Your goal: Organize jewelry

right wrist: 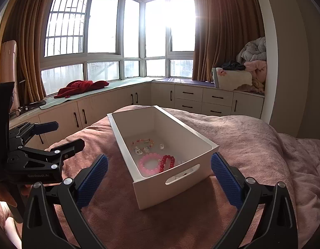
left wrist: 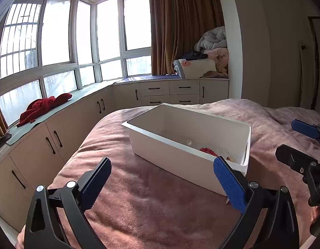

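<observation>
On the left, the left claw hangs wide and empty above the pink blanket, just short of the white bin. The bin sits mid-bed; inside it lie a pale beaded strand, small clear pieces, a pink bead bracelet and a red bead bracelet, the last two touching near the handle end. To the right, the right claw also gapes wide, holding nothing. No jewelry shows outside the bin, so sorting looks nearly done; any last adjustment should come straight down, clear of the rim.
</observation>
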The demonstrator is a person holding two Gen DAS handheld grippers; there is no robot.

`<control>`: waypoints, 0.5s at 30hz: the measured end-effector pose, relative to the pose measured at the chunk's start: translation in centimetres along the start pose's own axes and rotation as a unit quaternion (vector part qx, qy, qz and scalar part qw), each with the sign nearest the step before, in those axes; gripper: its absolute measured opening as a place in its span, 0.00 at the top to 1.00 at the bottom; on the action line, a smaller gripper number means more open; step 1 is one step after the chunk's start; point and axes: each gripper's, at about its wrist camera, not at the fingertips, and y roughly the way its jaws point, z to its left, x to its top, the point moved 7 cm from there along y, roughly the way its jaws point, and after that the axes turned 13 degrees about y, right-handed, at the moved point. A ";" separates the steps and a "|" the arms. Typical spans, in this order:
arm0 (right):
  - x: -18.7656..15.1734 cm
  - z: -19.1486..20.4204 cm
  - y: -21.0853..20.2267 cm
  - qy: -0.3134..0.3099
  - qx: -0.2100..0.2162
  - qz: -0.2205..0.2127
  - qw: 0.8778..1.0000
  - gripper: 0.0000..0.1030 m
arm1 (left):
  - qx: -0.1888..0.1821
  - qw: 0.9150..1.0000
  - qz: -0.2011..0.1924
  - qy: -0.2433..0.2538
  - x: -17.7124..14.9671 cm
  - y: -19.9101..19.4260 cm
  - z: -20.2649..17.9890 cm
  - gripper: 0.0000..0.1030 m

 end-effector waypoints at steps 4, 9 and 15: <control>-0.1 -0.2 0.1 0.005 0.000 0.006 1.000 0.05 | -0.002 1.000 0.000 0.002 0.1 0.1 -0.2 0.03; 0.0 -0.3 0.2 0.008 -0.001 0.006 1.000 0.05 | -0.002 1.000 0.000 0.008 0.0 0.0 -0.6 0.03; -0.1 -0.4 0.3 0.006 -0.001 0.006 1.000 0.05 | -0.001 1.000 -0.001 0.009 0.0 0.0 -0.6 0.03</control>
